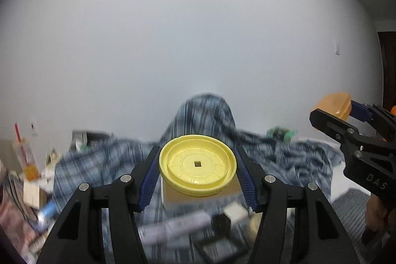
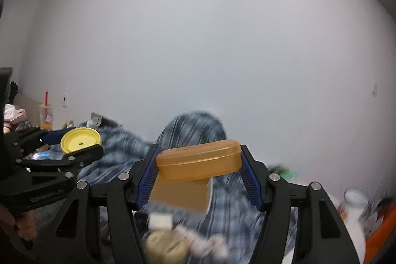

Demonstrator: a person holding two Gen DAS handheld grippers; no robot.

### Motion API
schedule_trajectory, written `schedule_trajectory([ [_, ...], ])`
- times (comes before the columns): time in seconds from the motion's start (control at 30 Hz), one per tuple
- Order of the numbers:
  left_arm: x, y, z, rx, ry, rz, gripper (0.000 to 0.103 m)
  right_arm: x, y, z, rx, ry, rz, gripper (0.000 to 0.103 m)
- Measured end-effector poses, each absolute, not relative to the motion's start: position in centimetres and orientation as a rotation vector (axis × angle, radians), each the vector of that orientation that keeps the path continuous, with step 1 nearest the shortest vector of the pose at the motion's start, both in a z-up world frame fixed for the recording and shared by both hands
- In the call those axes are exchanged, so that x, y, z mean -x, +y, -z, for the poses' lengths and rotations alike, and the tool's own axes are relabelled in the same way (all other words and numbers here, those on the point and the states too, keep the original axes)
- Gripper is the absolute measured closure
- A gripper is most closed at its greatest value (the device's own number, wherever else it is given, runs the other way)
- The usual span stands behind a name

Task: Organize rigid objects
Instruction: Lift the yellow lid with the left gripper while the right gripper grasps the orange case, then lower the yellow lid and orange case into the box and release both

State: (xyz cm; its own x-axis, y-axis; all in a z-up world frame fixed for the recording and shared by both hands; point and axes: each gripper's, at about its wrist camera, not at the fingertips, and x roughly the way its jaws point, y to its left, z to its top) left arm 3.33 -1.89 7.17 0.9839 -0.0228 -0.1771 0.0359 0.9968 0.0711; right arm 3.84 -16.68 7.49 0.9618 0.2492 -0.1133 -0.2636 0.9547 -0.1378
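- Left wrist view: the left hand-held gripper [image 1: 197,176] is holding a yellow round lid [image 1: 197,165] between its blue pads [image 1: 149,180], which are pressing on the rim from both sides. The lid is sitting high above the plaid cloth [image 1: 284,160], in front of the white wall [image 1: 198,29]. To the right of the lid, the right hand-held gripper [image 1: 339,113] is showing with an orange case [image 1: 333,104].
- Right wrist view: the right hand-held gripper is clamping the orange case by its two short ends, slightly tilted, above the plaid cloth; the lid is to the left of it.
- Advice, as I judge it: both grips are looking narrow and edge-only, so carrying slowly and keeping each piece level should be avoiding a slip.
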Motion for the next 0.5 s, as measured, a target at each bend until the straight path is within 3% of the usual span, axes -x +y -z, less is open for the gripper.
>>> schedule_trajectory([
  [0.27,-7.4,-1.0,-10.1,-0.056,0.063,0.078,0.042,-8.9,-16.2,-10.1,0.144,0.022,-0.248,0.042],
  [0.5,-11.4,0.1,-8.3,-0.064,0.044,0.041,0.042,-13.1,-15.8,-9.3,0.106,0.015,-0.230,0.042],
])
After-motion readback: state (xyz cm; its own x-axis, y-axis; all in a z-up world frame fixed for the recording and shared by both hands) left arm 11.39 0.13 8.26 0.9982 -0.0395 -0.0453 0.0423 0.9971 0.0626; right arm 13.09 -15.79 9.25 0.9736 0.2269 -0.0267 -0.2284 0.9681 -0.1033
